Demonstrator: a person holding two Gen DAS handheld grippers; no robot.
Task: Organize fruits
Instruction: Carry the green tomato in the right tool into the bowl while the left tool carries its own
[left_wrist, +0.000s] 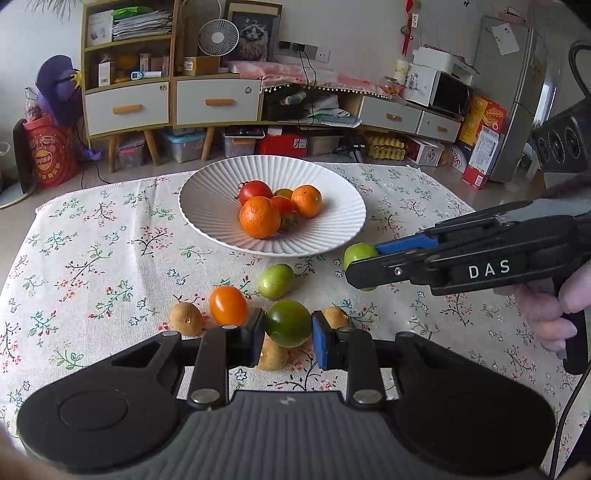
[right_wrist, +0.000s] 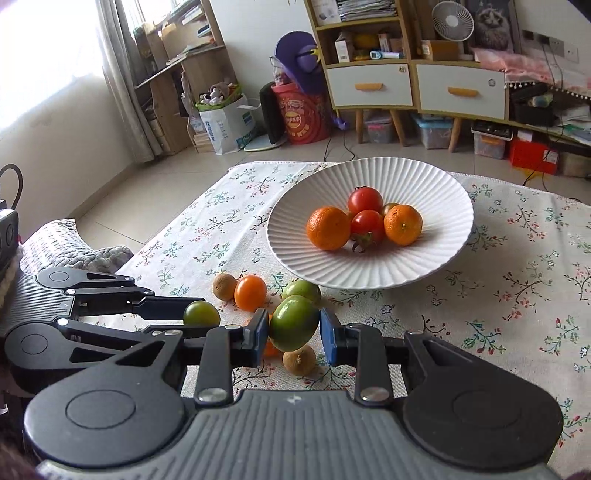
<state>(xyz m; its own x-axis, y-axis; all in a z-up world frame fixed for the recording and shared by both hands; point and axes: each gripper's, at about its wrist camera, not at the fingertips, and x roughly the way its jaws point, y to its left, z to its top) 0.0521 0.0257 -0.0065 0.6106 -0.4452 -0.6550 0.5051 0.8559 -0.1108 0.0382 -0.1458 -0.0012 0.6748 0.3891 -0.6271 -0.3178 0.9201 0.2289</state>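
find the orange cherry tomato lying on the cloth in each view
Left wrist: orange cherry tomato low centre-left, just beyond the left gripper.
Right wrist: orange cherry tomato left of centre, below the plate's near-left rim.
Shared landmark: the white ribbed plate.

We see a pale tiled floor (right_wrist: 110, 192) and white walls. Wooden cabinets (left_wrist: 170, 99) with white drawers line the far wall, and daylight pours through a curtained window (right_wrist: 55, 55).
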